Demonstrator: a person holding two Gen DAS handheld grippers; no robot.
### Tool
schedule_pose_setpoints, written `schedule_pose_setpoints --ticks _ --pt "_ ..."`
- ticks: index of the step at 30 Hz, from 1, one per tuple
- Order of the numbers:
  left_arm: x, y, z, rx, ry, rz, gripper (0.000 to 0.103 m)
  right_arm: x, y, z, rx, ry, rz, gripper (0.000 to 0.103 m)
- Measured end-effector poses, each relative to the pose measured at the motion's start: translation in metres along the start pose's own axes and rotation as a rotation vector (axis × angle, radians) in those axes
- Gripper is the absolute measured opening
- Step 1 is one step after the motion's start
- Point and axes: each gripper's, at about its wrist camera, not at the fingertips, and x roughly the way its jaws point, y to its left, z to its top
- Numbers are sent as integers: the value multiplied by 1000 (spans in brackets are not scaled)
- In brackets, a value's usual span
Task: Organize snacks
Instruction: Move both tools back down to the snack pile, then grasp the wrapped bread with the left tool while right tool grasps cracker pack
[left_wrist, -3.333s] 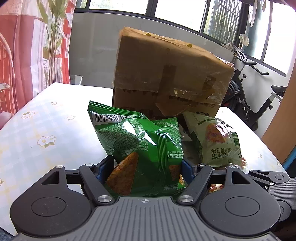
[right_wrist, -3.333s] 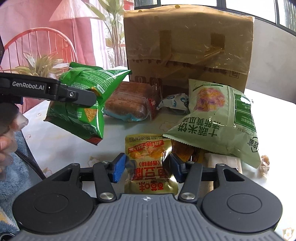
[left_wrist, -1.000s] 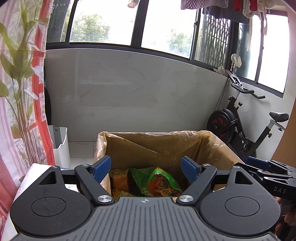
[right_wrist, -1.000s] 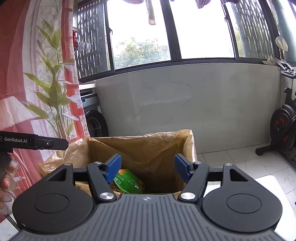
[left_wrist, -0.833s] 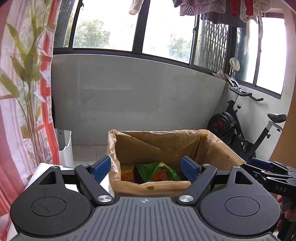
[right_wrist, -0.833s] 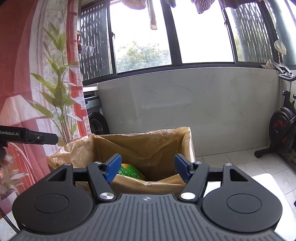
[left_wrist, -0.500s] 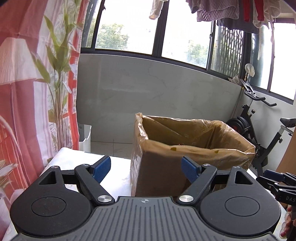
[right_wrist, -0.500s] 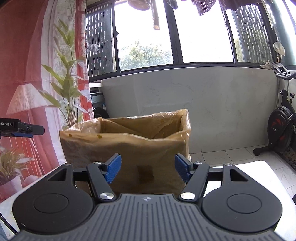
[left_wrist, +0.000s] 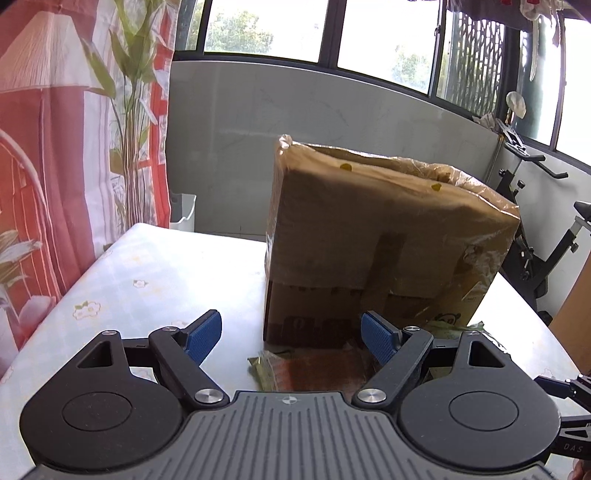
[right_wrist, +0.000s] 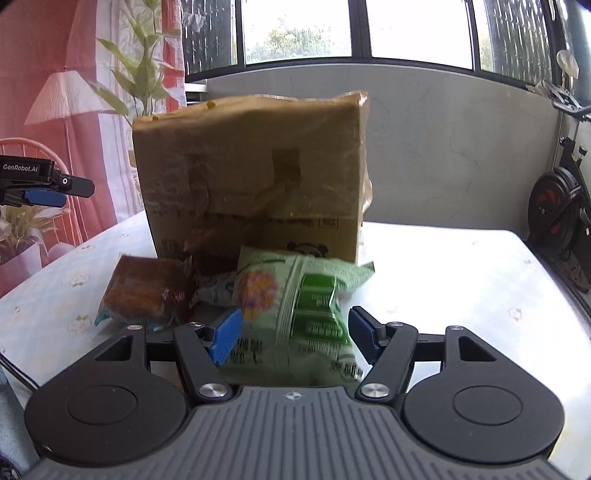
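Note:
A tall cardboard box (left_wrist: 384, 243) lined with plastic stands on the table; it also shows in the right wrist view (right_wrist: 251, 177). My left gripper (left_wrist: 291, 338) is open and empty above a brown cake packet (left_wrist: 317, 369) lying at the box's foot. My right gripper (right_wrist: 293, 332) is open, its jaws either side of a light green snack bag (right_wrist: 295, 306) without gripping it. The brown cake packet (right_wrist: 147, 291) and a small white packet (right_wrist: 216, 286) lie left of that bag. The left gripper's fingertips (right_wrist: 48, 192) show at the far left.
The table (left_wrist: 166, 266) has a pale floral cloth and its edges are near on both sides. A red curtain and plant (left_wrist: 122, 110) stand left, an exercise bike (right_wrist: 557, 206) right. A white bin (left_wrist: 183, 210) sits behind the table.
Both grippers have come down from above the box's open top to table level in front of it. They are empty after leaving the green chip bag and yellow packet inside the box.

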Motion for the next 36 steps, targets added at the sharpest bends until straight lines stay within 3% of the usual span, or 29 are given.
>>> schedule_pose_setpoints --ticks 15,25,36 --pt "7 -3 -36 -44 109 -14 84 15 2 -39 71 223 -8 64" --pt "13 -6 -40 -48 137 -19 84 14 3 -39 25 241 -41 51" --pt "14 -5 -47 -58 155 -35 84 12 8 -40 -2 243 -58 49"
